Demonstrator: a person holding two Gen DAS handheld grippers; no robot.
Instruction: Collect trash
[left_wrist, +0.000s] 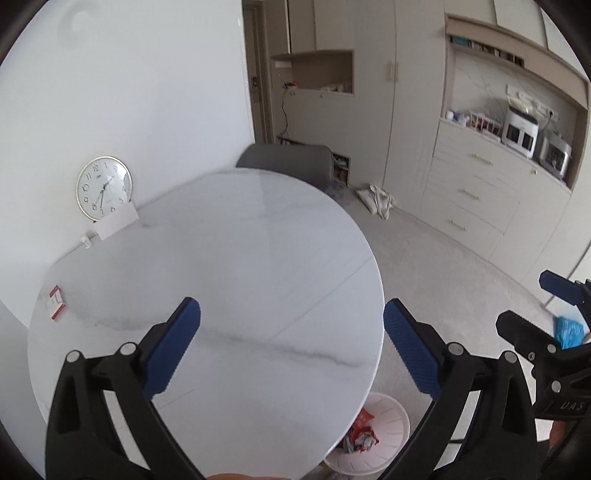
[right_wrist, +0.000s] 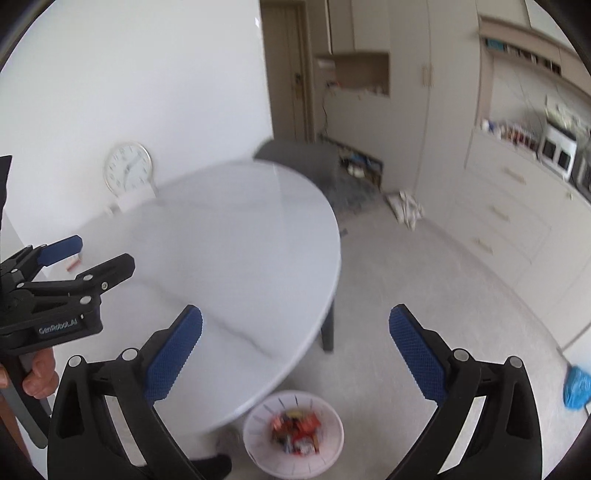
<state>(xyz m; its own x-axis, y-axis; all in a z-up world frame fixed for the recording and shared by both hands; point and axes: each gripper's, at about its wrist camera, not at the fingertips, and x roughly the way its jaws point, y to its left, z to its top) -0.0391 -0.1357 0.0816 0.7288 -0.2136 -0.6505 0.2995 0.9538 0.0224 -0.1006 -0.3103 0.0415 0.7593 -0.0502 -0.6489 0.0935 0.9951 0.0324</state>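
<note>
- Left tongs (left_wrist: 291, 321) spread wide, nothing between them, above the round white surface (left_wrist: 236, 251).
- Right tongs (right_wrist: 295, 325) also spread, holding nothing, over the surface edge & floor.
- Bin (right_wrist: 293, 432) on the floor by the surface edge, w/ colourful wrappers (right_wrist: 295, 430) inside.
- Small red-white pack (left_wrist: 56, 302) lies near the surface's left edge.
- Clock (left_wrist: 103, 187) leans on the wall behind.

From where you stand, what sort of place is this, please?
Probably a home dining area beside a kitchen: a round marble-look table, built-in cabinets carrying countertop appliances, and a white trash bin holding wrappers on the floor.
</note>
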